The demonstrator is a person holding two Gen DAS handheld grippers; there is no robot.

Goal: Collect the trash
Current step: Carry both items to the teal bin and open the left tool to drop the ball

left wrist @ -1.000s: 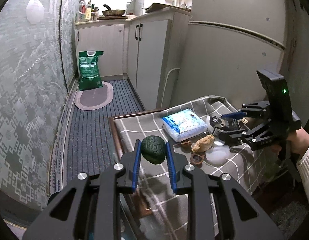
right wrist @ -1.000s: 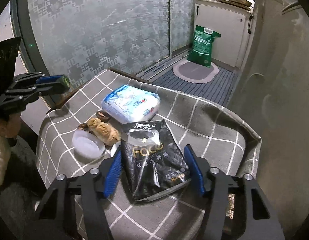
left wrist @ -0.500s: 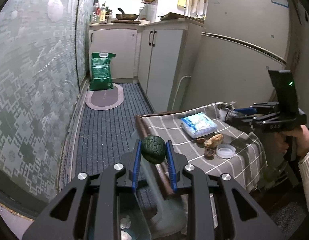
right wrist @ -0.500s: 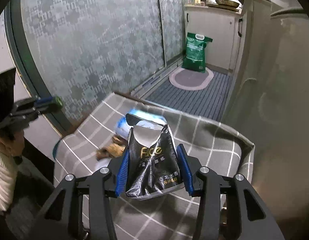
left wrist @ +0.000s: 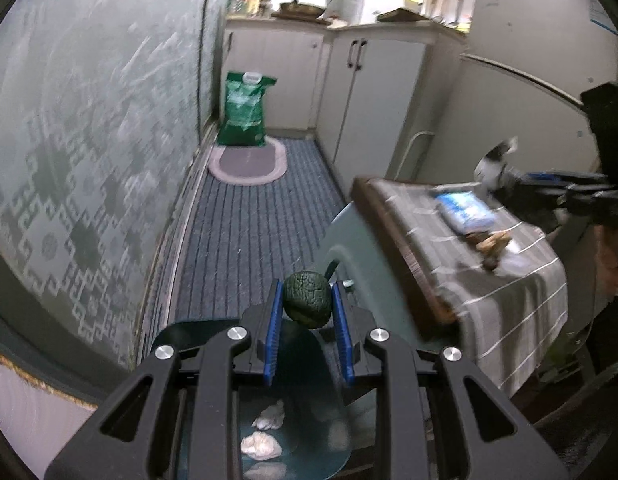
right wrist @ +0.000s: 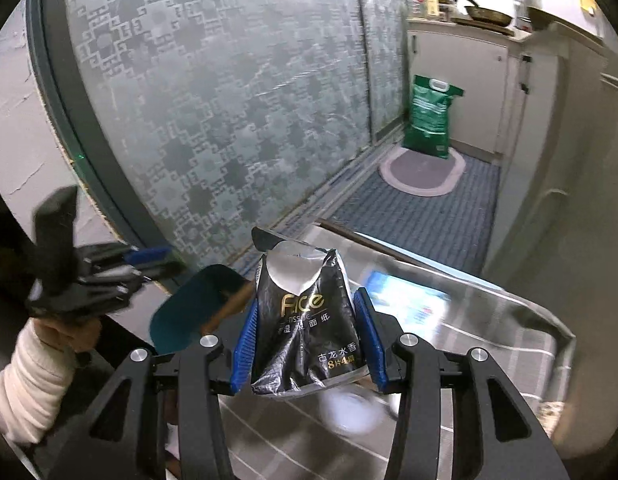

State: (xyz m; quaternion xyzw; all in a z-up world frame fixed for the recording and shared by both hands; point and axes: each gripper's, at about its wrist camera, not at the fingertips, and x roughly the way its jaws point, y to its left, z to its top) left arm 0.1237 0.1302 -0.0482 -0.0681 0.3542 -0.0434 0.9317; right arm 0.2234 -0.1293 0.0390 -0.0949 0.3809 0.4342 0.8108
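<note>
Item one: my left gripper (left wrist: 308, 309), closed on a dark green wrinkled avocado (left wrist: 307, 298) pinched between the blue pads. Item two: my right gripper (right wrist: 309, 340), clamped on a black tissue packet (right wrist: 307, 322), torn top upward, long axis running away from me along the fingers. Item three: the teal bin (left wrist: 309, 432), open, on the floor directly below the left gripper beside the tabletop (left wrist: 509, 280); white crumpled tissues (left wrist: 261, 444) lie inside. Key relation: the avocado hangs above the bin mouth, so the left hand is nearer; the right, over the tabletop, has the bin's lid (right wrist: 193, 308) to its left. Remaining on the cloth: a blue-white pack (left wrist: 465, 212) and brown scraps (left wrist: 491, 244).
</note>
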